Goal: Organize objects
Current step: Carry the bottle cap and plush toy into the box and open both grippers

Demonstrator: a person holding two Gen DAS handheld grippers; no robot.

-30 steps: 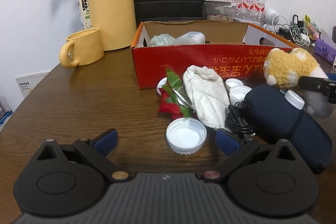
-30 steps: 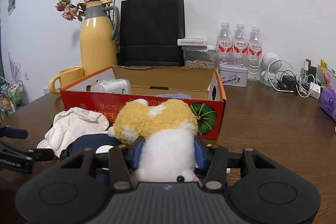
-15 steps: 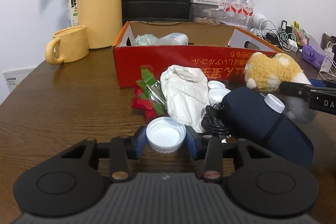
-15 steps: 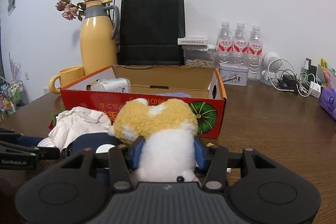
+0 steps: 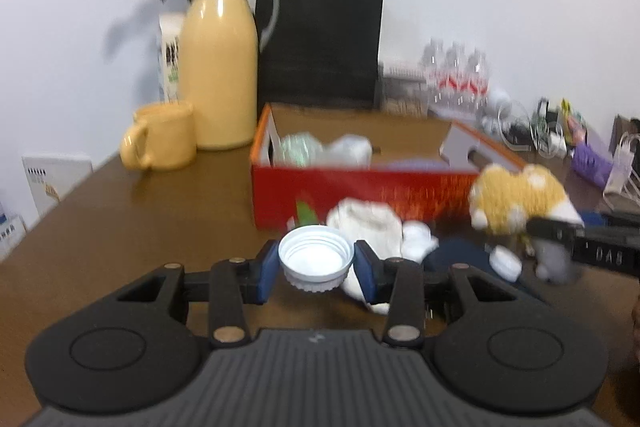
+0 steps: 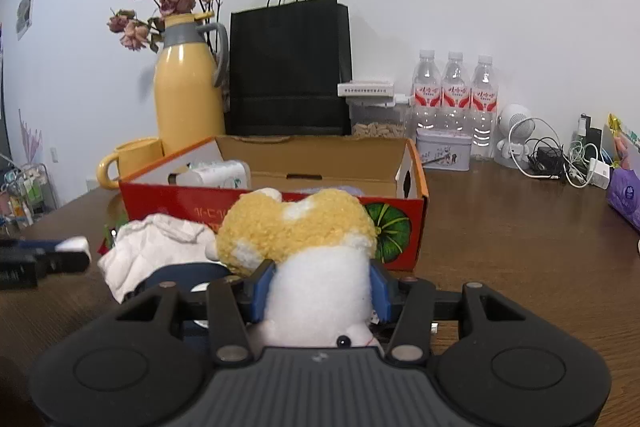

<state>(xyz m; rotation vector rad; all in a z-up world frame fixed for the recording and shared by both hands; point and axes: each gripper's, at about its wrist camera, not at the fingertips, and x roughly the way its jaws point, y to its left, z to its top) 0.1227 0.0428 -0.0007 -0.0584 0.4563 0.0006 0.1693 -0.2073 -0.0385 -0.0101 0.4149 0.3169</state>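
My left gripper [image 5: 316, 269] is shut on a white jar lid [image 5: 316, 259] and holds it above the table, short of the red cardboard box [image 5: 360, 191]. My right gripper [image 6: 320, 293] is shut on a yellow and white plush toy [image 6: 304, 239], in front of the box [image 6: 280, 203]; the toy also shows in the left wrist view [image 5: 516, 199]. On the table before the box lie a white cloth [image 5: 372, 227], small white caps [image 5: 416, 239] and a dark blue pouch [image 5: 460, 259]. The box holds a white bottle [image 6: 218, 175].
A yellow thermos [image 5: 218, 75] with dried flowers, a yellow mug [image 5: 160, 141] and a black paper bag [image 6: 288, 67] stand behind the box. Three water bottles [image 6: 454, 95], a tin, a small fan and cables [image 6: 560, 159] fill the back right.
My left gripper closed on the white lid and lifted it off the table toward the box. My right gripper has stayed still, holding the plush toy.
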